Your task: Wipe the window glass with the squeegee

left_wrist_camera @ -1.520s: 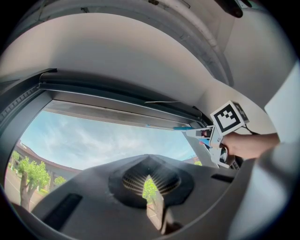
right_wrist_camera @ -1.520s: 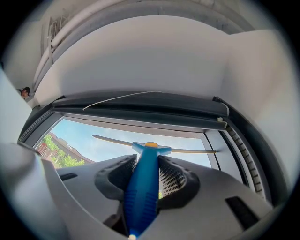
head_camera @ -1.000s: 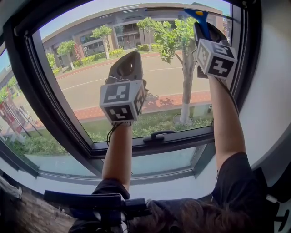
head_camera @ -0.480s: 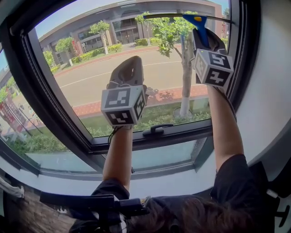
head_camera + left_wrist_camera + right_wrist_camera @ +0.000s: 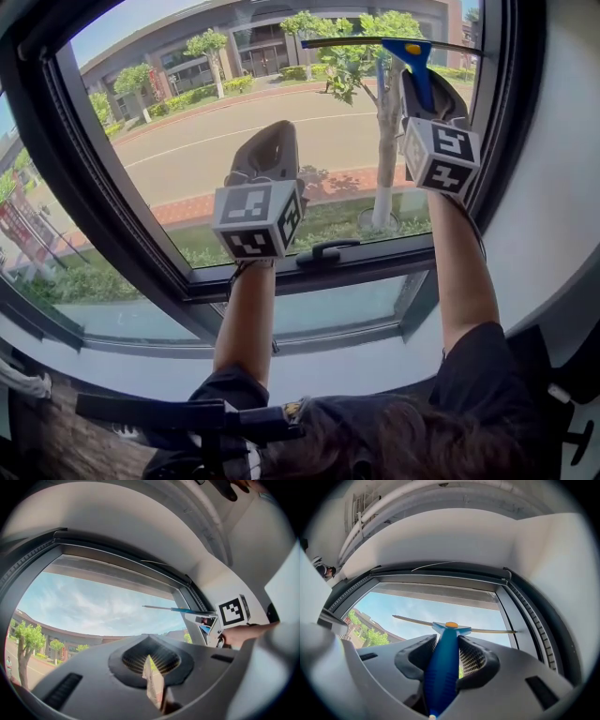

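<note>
- The right gripper (image 5: 446,646) pinches the blue handle of the squeegee (image 5: 413,54), arm stretched up.
- The squeegee's blade runs level across the upper right of the window glass (image 5: 187,141).
- The left gripper (image 5: 151,662) hangs before the pane's middle, jaws pressed together on nothing.

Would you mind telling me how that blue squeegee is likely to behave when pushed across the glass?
The squeegee is probably stiff: its thick blue handle sits clamped in the right gripper. Its long, thin blade may twist or flex at the ends. Being so slim, it is likely light.
</note>
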`<state>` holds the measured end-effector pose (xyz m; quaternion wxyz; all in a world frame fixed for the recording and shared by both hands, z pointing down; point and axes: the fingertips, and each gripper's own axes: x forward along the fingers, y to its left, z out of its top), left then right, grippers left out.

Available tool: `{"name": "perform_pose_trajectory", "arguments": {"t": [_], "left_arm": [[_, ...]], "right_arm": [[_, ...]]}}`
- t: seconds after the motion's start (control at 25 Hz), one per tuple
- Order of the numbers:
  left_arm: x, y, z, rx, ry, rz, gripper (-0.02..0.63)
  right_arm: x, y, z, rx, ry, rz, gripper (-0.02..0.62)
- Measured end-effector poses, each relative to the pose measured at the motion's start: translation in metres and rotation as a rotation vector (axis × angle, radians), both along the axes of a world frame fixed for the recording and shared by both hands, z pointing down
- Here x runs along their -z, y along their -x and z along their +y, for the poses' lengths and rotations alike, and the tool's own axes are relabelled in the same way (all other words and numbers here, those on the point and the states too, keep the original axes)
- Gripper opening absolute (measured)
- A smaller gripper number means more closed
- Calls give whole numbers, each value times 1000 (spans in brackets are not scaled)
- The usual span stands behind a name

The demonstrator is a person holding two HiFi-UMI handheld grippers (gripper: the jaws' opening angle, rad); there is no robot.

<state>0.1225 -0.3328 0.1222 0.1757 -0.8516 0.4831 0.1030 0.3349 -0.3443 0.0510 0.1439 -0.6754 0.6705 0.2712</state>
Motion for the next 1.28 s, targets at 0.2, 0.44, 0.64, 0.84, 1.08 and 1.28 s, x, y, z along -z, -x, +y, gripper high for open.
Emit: {"name": "perform_pose_trajectory", "arguments": {"t": [0.2,0.44,0.64,0.84,1.08,1.28], "left_arm": [[-12,6,-2,2,29,8,3],[-27,6,-2,-3,61,4,3],[-37,5,-2,-9,77,-6,3],[-48,5,-2,-6,97,-8,3],[-62,6,-4,-6,109,-8,3],[-79,9,-1,-2,124,-20,3]], "right_arm": [[-16,0,2,-7,7,4,141],[-34,-2,4,-24,17,2,141],[-57,-4,1,-10,45,-13,141],[-79,-3,1,0,60,-4,143],[-105,-4,0,-27,60,15,141],[-122,-3,4,-33,73,20,142]]}}
